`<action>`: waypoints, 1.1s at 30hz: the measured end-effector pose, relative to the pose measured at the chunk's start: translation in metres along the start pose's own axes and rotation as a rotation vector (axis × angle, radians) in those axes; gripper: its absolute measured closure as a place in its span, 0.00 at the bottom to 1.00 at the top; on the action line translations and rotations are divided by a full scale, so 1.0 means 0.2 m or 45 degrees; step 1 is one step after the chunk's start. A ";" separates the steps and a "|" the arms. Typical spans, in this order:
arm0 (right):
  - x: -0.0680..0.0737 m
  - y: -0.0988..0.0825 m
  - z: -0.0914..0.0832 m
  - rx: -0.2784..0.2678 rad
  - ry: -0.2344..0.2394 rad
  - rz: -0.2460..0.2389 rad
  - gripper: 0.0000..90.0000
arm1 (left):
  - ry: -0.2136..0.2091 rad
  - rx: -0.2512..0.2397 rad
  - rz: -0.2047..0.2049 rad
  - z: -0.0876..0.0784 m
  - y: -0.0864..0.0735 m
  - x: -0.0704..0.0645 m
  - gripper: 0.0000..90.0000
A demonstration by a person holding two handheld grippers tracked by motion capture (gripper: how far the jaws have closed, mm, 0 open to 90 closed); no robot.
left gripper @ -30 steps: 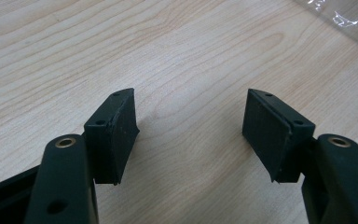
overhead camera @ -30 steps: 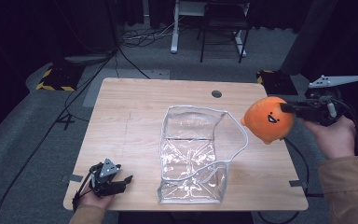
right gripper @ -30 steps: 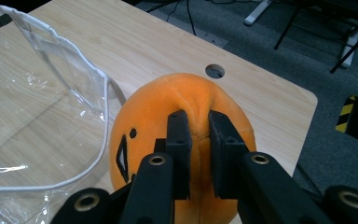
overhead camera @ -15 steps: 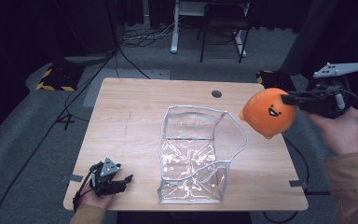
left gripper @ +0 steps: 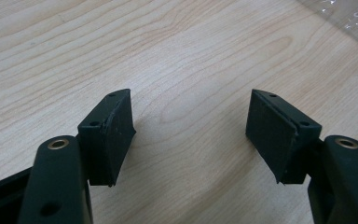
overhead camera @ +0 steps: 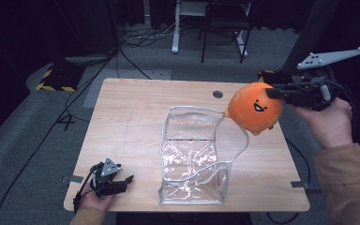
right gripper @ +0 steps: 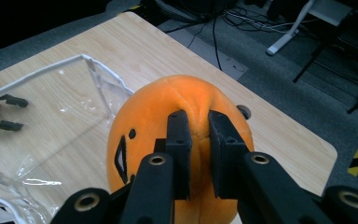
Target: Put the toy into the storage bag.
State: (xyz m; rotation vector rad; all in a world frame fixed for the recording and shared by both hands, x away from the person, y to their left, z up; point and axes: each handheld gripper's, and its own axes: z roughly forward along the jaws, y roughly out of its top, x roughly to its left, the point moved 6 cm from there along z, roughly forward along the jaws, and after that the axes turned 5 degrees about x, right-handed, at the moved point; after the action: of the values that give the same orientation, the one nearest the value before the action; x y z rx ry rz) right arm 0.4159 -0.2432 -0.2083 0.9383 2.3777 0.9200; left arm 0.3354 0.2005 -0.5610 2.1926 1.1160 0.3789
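Hand-held grippers: two (overhead camera: 122,180) (overhead camera: 274,92); one plush (overhead camera: 253,110).

The wooden table (overhead camera: 136,117) has pale grain, rounded corners and a small round grommet (overhead camera: 218,94) near its far edge, just to the left of the right-hand tongs. Grey carpet (overhead camera: 37,140) lies all around it, crossed by black cables (overhead camera: 122,51) that run off beyond the left-hand tongs, with a yellow-and-black striped block (overhead camera: 56,79) out that way too. Farther back, past the table, a white-legged desk frame (overhead camera: 176,28) and a dark chair (overhead camera: 225,33) stand in a dim, nearly black room.
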 end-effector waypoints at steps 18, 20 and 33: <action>0.24 0.19 0.18 0.029 0.092 -0.099 0.89 | 0.002 0.003 -0.001 0.03 0.04 0.02 0.35; 0.27 0.21 0.19 0.032 0.101 -0.116 0.89 | 0.002 0.002 -0.001 0.03 0.04 0.02 0.35; 0.45 0.29 0.36 0.070 0.200 -0.211 0.89 | 0.009 0.000 -0.010 0.04 0.05 0.03 0.35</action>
State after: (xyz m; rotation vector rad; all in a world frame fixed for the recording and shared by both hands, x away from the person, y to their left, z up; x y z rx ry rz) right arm 0.4220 -0.1168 -0.2283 0.6982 2.5794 0.8981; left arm 0.3491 0.1977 -0.5608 2.1881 1.1277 0.3836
